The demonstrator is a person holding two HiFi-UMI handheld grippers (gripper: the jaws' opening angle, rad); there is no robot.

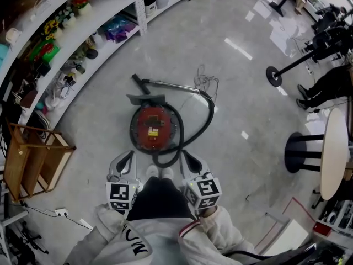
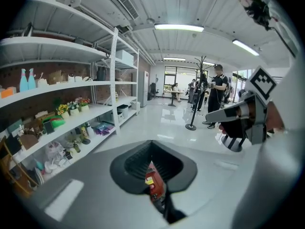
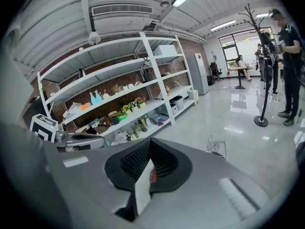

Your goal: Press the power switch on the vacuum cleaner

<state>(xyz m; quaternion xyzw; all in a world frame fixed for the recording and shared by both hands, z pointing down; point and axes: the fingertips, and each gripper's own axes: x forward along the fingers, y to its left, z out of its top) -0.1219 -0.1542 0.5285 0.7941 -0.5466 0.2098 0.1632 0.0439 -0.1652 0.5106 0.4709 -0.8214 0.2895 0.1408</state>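
Note:
A round red vacuum cleaner (image 1: 155,127) sits on the floor straight ahead of me. Its black hose (image 1: 208,115) loops around the right side to a metal wand (image 1: 171,85) and floor head (image 1: 145,99) behind it. My left gripper (image 1: 130,155) and right gripper (image 1: 185,155) hover side by side just short of the vacuum, both pointing at it and touching nothing. Each has its jaws shut and empty. In the left gripper view, a sliver of the red vacuum (image 2: 153,182) shows through the slit of the left gripper (image 2: 152,165). In the right gripper view, only a red edge (image 3: 152,175) shows past the right gripper (image 3: 148,168).
White shelving (image 1: 83,32) full of small items curves along the left. A wooden crate (image 1: 33,159) stands at the left. A round table (image 1: 335,153) with a black base (image 1: 300,152) is at the right. A loose cable (image 1: 205,81) lies beyond the wand. People stand at the far right.

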